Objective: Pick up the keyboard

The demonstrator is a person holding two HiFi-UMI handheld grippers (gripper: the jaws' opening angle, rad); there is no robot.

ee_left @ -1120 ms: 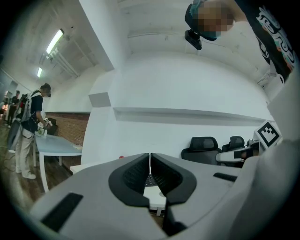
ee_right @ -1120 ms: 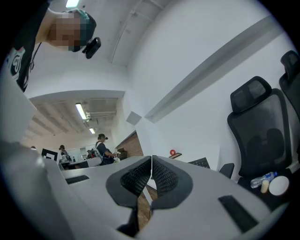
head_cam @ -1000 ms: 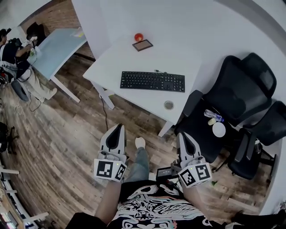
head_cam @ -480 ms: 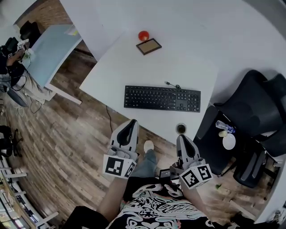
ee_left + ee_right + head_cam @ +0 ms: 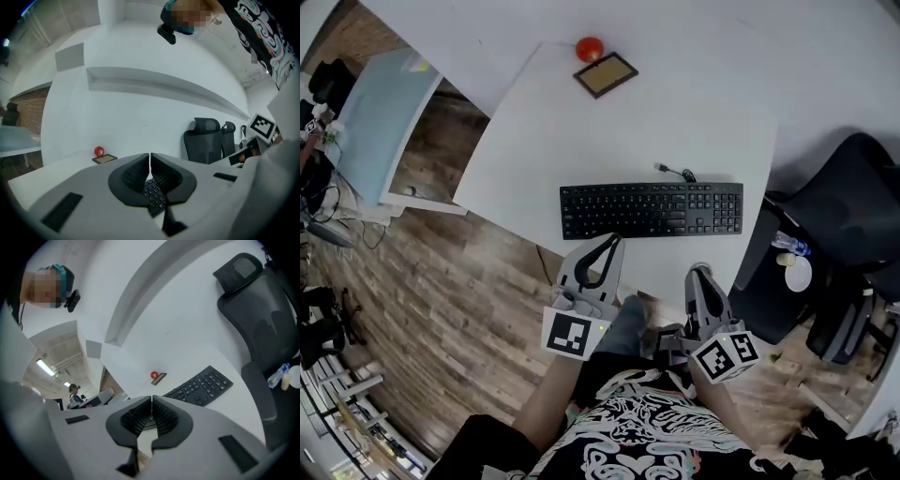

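Observation:
A black keyboard [image 5: 652, 210] lies flat on the white table [image 5: 534, 141], its cable running off the far edge. My left gripper [image 5: 612, 242] hangs over the table's near edge, tip just short of the keyboard's near left side, jaws shut and empty. The right gripper [image 5: 697, 274] is at the near edge below the keyboard's right half, also shut with nothing in it. In the left gripper view the keys [image 5: 154, 196] show just beyond the shut gripper [image 5: 150, 159]. The right gripper view has the keyboard [image 5: 199, 386] ahead and to the right of the shut gripper [image 5: 152, 401].
A red ball [image 5: 590, 49] and a small framed board [image 5: 605, 74] sit at the table's far side. Black office chairs [image 5: 834, 225] stand to the right, one seat holding a bottle and a white disc [image 5: 798, 273]. Wooden floor [image 5: 441, 281] lies to the left, with a second table [image 5: 380, 112].
Both grippers and the view have come forward to the table. The left tip now overlaps the table edge near the keyboard, and the right tip reaches the edge. Both stayed shut.

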